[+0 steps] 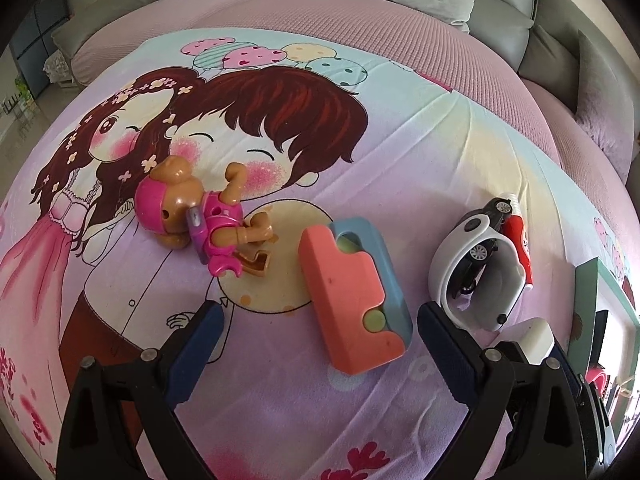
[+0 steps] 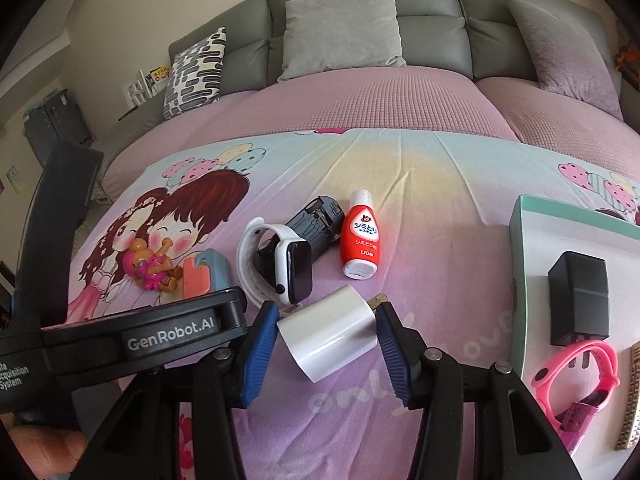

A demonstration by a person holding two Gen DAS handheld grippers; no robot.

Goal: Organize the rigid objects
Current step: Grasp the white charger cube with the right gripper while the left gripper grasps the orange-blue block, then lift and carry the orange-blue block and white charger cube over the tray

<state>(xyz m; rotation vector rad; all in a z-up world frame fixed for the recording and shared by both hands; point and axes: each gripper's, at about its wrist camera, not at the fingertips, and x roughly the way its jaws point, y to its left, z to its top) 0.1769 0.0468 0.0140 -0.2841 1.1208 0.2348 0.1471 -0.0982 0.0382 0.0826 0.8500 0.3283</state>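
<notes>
A shallow green-rimmed tray (image 2: 520,216) on the bed held a black charger (image 2: 578,298) and a pink wristband (image 2: 576,376). The right gripper (image 2: 328,330) had its jaws closed on a white charger cube (image 2: 328,332), glossy, tilted, prongs toward the right pad. The left gripper (image 1: 320,320) hung with jaws wide above a pink-and-blue block (image 1: 352,296).

The left gripper's black body (image 2: 168,332) bore "GenRobot.AI". The red bottle (image 2: 360,240), near the bedsheet's middle, read "LION" under Japanese script. The bedsheet (image 2: 460,200) showed "love".
</notes>
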